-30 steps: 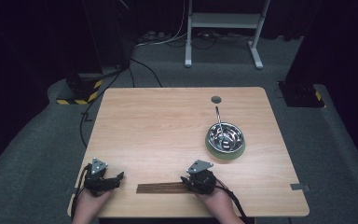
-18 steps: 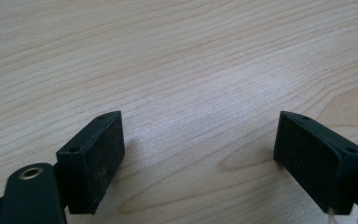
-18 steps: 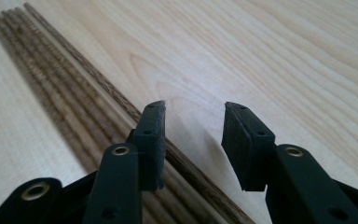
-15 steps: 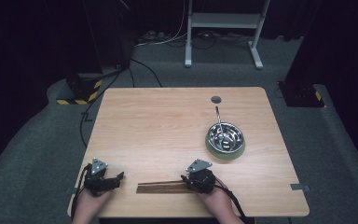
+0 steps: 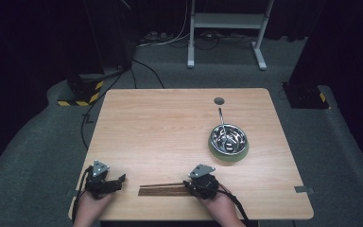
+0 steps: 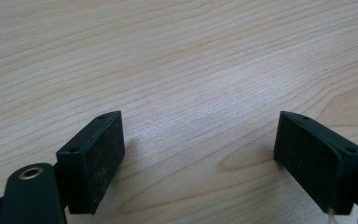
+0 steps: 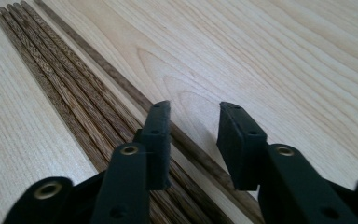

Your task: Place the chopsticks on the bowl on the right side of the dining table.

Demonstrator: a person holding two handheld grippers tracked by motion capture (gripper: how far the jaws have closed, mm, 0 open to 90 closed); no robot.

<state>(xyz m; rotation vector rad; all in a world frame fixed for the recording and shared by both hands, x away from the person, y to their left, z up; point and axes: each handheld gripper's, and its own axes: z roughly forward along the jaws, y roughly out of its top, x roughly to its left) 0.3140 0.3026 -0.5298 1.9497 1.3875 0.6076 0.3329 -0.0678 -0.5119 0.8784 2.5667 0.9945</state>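
Several dark-brown wooden chopsticks point(image 7: 70, 93), long, slim and coarse-grained, lie side by side flat on the pale woodgrain bench point(image 5: 170, 127), parallel to its near edge and about midway along it. Right gripper point(image 7: 193, 140) sits at their right end, black matte jaws slightly apart with one stick running between them, not clamped; the rest of the sticks pass under and beside one jaw. Left gripper point(image 6: 200, 154) rests at the near left corner, jaws wide apart over bare bench. Round steel bowl point(image 5: 228, 141) with a green base stands toward the right edge, a metal handle point(image 5: 221, 119) sticking out toward the far edge; well apart from the sticks, nothing obstructing. Versus 0.5 s ago: no visible displacement of grippers or sticks.
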